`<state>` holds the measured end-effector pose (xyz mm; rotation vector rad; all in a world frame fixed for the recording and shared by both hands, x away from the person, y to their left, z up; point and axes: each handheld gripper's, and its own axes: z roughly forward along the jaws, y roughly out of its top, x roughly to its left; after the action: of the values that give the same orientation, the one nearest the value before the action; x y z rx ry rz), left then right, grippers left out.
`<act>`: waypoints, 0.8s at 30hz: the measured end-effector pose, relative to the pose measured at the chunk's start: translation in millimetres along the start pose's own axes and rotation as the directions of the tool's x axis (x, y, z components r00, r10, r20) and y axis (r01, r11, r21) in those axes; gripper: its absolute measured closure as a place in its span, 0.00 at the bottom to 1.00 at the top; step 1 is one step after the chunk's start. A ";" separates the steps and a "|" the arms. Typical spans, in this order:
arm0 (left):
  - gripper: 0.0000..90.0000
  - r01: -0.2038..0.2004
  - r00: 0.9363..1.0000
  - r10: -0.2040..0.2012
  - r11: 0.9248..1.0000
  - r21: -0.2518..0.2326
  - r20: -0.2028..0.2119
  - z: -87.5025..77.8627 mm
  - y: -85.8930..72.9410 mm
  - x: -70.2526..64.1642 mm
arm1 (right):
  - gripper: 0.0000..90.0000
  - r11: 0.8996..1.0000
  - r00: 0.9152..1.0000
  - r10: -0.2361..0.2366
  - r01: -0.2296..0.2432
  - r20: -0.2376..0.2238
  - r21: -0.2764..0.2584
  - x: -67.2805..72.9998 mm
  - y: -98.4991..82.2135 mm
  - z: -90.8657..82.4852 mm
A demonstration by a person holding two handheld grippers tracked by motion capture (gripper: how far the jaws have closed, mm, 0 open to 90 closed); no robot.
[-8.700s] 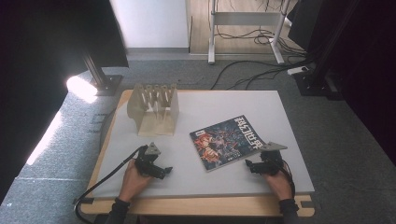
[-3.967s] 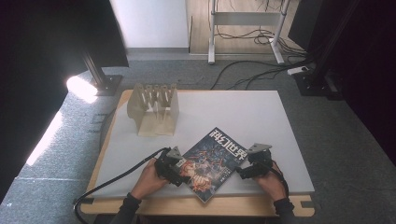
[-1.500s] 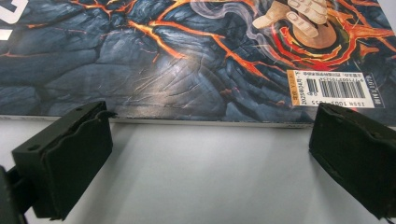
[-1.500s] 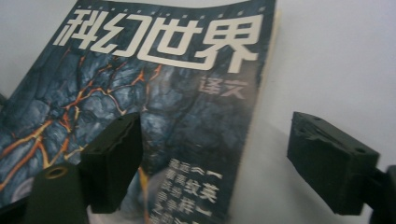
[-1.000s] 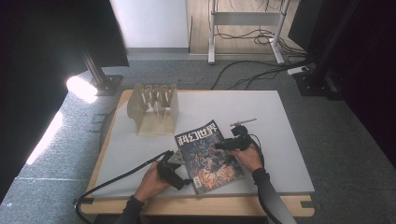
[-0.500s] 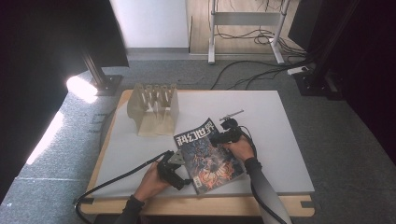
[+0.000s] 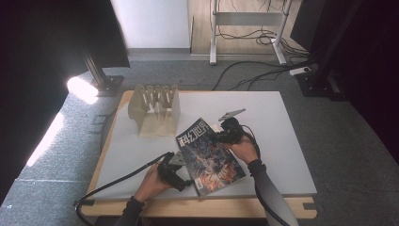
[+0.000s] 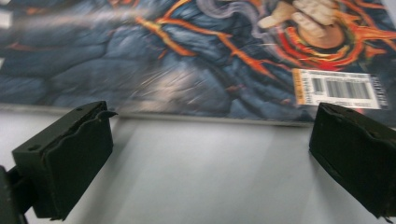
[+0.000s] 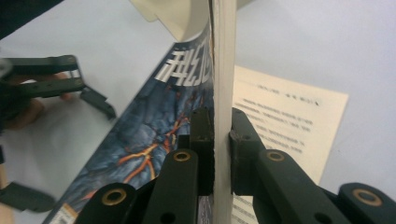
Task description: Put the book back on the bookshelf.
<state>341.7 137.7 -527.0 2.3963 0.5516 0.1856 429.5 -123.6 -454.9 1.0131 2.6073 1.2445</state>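
Observation:
A magazine (image 7: 210,159) with a dark blue and orange cover lies near the table's front edge. My right gripper (image 7: 220,136) is at its far right edge. In the right gripper view the jaws have just been closing and are now shut on a thick stack of the magazine's pages (image 9: 222,70), held up on edge, with the cover (image 9: 149,140) sloping away to the left. A printed inner page (image 9: 289,126) lies flat to the right. My left gripper (image 7: 181,172) rests open at the magazine's near left edge. In the left gripper view (image 8: 210,154) the cover (image 8: 187,56) lies just beyond the jaws.
A pale wooden slotted rack (image 7: 156,109) stands on the white table (image 7: 291,141) behind and left of the magazine. The right half of the table is bare. Cables trail off the table's front left. The floor beyond holds a stand and more cables.
My right gripper has slid left along the magazine's far edge, closed on it and raised it. The left gripper has stayed where it was.

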 end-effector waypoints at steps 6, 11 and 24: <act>0.00 0.075 0.997 -0.075 0.997 -0.019 0.012 -7.2 2.0 15.6 | 0.90 0.999 0.999 -0.032 0.032 0.005 -0.029 11.3 5.8 -11.7; 0.00 0.115 0.993 -0.114 0.993 -0.022 0.022 -5.5 9.1 26.5 | 0.90 0.997 0.999 -0.053 0.053 0.003 -0.052 18.7 8.9 -22.1; 0.02 0.187 0.979 -0.181 0.980 -0.064 0.093 -2.8 22.9 52.1 | 0.90 0.991 0.995 -0.102 0.100 -0.008 -0.087 32.5 13.2 -39.4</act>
<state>395.7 146.1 -510.7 2.2560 0.7099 0.0204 397.9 -124.5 -412.7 0.8503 2.5538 1.3311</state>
